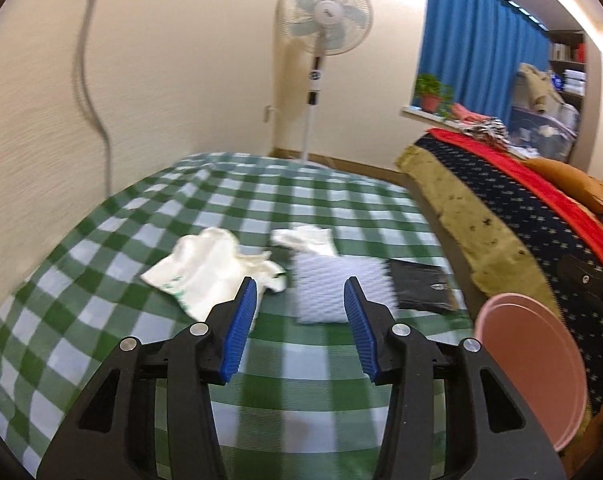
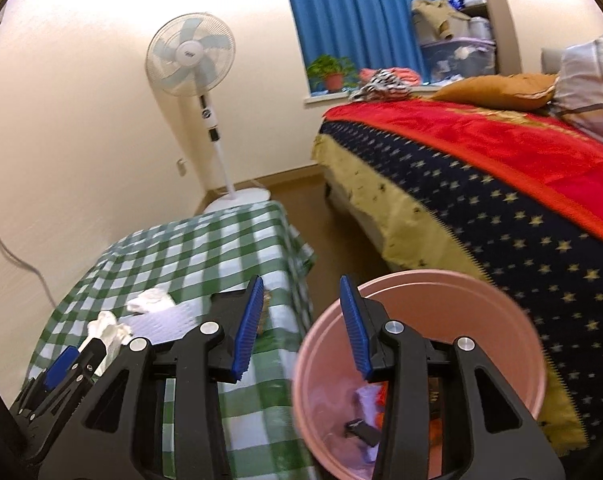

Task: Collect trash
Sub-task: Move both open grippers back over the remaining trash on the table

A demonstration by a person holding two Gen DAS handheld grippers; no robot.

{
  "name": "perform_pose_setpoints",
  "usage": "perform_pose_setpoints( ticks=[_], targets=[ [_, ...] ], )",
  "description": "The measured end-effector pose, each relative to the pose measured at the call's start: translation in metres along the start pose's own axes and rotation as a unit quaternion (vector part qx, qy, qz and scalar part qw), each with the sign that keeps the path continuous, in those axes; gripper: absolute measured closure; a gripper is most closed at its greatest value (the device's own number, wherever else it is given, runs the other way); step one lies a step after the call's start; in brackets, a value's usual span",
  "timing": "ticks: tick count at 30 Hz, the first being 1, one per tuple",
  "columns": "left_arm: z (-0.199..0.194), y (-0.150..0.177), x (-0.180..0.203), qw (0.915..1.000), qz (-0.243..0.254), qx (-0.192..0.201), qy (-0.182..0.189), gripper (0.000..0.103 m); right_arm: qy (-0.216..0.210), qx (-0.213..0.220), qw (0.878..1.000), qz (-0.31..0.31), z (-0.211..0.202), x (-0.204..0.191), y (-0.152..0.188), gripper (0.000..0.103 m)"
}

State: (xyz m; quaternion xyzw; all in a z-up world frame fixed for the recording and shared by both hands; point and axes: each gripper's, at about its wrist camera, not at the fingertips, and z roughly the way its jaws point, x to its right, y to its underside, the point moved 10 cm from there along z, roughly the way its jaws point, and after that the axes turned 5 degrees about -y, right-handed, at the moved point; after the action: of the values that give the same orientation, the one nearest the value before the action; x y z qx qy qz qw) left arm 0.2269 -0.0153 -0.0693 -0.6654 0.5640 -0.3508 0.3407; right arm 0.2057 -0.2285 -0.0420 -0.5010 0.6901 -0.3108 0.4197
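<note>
the left gripper [image 1: 300, 294] hangs above the green checked tablecloth [image 1: 149, 216] with its blue pads spread wide and nothing between them. just ahead of it lie 4 pieces of trash: a crumpled white plastic bag [image 1: 205, 268] whose long axis runs from near left to far right, a white ribbed foam sheet [image 1: 341, 288] lying flat and squarish, a wad of white tissue [image 1: 305, 238] touching the sheet's far edge, and a flat black packet [image 1: 421, 286] just beside the sheet on its right, its long side running across the view. the right gripper [image 2: 299, 298] is also wide open and holds nothing; it hovers over the near rim of the pink bin [image 2: 481, 292], which stands upright on the floor between the covered table and the bed [image 2: 501, 184], mouth facing up. inside the bin lie a pale purple scrap [image 2: 367, 396], something orange, and a small dark piece, blurred. a standing fan [image 2: 191, 60] is against the wall beyond the table, and a blue curtain [image 2: 357, 12] hangs behind a potted plant [image 2: 333, 70].
</note>
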Motion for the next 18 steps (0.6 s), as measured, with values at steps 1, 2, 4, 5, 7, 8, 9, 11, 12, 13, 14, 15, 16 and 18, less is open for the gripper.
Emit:
perform_pose_setpoints(
  ticks=[1, 2, 4, 5, 7, 8, 9, 11, 12, 13, 14, 15, 16, 18],
  targets=[
    [0.002, 0.001, -0.005, 0.9999, 0.0, -0.003, -0.01, 0.058, -0.003, -0.002, 1.0, -0.001, 0.002, -0.002, 0.001, 0.064],
    [0.004, 0.002, -0.009, 0.9998, -0.001, -0.005, -0.017, 0.058, -0.006, -0.005, 1.0, -0.001, 0.006, -0.005, 0.002, 0.064],
    [0.007, 0.004, -0.014, 0.9996, 0.001, -0.009, -0.026, 0.058, -0.014, -0.013, 1.0, -0.004, 0.014, -0.009, 0.005, 0.064],
    [0.008, 0.005, -0.016, 0.9994, 0.002, -0.012, -0.031, 0.058, -0.016, -0.017, 1.0, -0.004, 0.018, -0.011, 0.006, 0.064],
    [0.013, 0.006, -0.021, 0.9992, -0.001, -0.021, -0.035, 0.058, -0.023, -0.026, 0.999, -0.001, 0.026, -0.013, 0.009, 0.064],
    [0.015, 0.006, -0.023, 0.999, -0.003, -0.025, -0.036, 0.058, -0.029, -0.034, 0.999, 0.001, 0.031, -0.014, 0.012, 0.064],
    [0.016, 0.005, -0.023, 0.999, -0.003, -0.026, -0.037, 0.058, -0.033, -0.041, 0.999, 0.001, 0.036, -0.016, 0.015, 0.064],
    [0.019, 0.003, -0.023, 0.9989, -0.002, -0.031, -0.035, 0.058, -0.04, -0.052, 0.998, 0.002, 0.044, -0.017, 0.019, 0.064],
    [0.022, 0.002, -0.023, 0.9989, -0.003, -0.034, -0.033, 0.058, -0.043, -0.057, 0.997, 0.003, 0.048, -0.017, 0.02, 0.064],
    [0.024, 0.002, -0.023, 0.9988, -0.005, -0.038, -0.032, 0.058, -0.043, -0.061, 0.997, 0.004, 0.052, -0.017, 0.022, 0.064],
    [0.027, 0.002, -0.022, 0.9986, -0.006, -0.043, -0.03, 0.058, -0.045, -0.067, 0.997, 0.006, 0.057, -0.017, 0.024, 0.064],
    [0.03, 0.002, -0.022, 0.9985, -0.007, -0.046, -0.029, 0.058, -0.046, -0.071, 0.996, 0.008, 0.06, -0.016, 0.025, 0.064],
    [0.032, 0.003, -0.022, 0.9983, -0.009, -0.05, -0.026, 0.058, -0.045, -0.075, 0.996, 0.01, 0.064, -0.016, 0.026, 0.064],
    [0.037, 0.006, -0.021, 0.9979, -0.008, -0.058, -0.026, 0.058, -0.047, -0.088, 0.995, 0.015, 0.074, -0.014, 0.031, 0.064]
  ],
)
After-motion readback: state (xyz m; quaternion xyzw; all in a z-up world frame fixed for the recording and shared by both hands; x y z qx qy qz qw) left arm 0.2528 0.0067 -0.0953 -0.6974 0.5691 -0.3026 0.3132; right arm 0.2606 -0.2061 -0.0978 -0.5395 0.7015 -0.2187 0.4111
